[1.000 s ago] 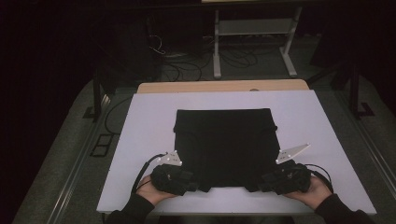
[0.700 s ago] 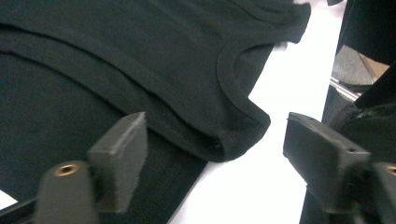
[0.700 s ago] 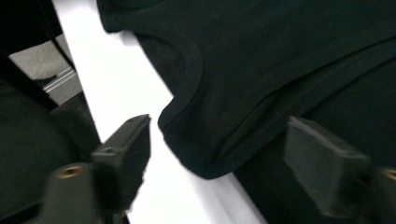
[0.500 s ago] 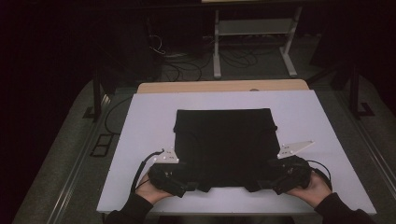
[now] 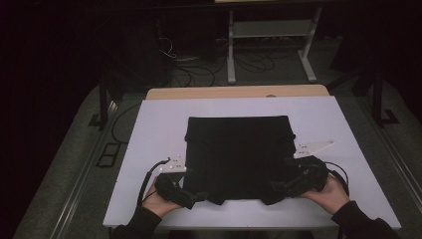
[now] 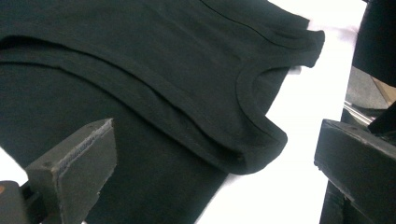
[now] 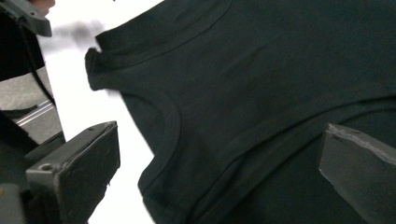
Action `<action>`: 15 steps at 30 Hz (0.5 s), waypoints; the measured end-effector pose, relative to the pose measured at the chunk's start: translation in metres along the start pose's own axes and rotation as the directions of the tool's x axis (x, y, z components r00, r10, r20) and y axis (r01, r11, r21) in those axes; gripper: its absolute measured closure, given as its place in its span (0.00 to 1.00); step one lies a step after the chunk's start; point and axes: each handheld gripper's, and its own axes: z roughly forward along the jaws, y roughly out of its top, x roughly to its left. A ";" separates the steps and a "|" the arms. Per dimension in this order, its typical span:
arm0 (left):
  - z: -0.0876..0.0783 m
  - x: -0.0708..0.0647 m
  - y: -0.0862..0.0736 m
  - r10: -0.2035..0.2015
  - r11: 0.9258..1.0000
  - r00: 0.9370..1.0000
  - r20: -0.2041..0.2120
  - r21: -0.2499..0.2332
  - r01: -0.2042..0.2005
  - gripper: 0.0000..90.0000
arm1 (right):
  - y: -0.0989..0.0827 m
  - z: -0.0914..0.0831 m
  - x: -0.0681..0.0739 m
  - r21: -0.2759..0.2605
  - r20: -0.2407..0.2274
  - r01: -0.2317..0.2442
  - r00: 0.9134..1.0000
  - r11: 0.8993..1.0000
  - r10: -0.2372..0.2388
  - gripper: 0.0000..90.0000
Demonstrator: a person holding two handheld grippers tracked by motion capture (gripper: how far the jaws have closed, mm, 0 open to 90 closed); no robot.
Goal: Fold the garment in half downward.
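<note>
A black tank top [image 5: 239, 157], folded into a neat square, lies flat at the middle of the white tabletop [image 5: 149, 129]. Left hand-held gripper [image 5: 191, 198] and right hand-held gripper [image 5: 281, 186] sit at its near corners; their jaws have just been opening and stand wide, fabric beneath but not pinched. Judged: a fold just released. The next move calls for lifting clear without snagging the straps. Open room remains left, right and far.

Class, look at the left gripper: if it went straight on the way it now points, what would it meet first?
Most likely the folded black garment. The left gripper stands open over its near edge, aimed across the cloth on the white table. Depth is unclear.
</note>
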 end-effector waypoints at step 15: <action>-0.012 0.011 -0.011 -0.015 1.000 0.999 -0.049 -0.016 0.014 0.00 | 0.045 0.020 -0.013 -0.045 -0.004 0.018 1.000 0.999 -0.019 0.00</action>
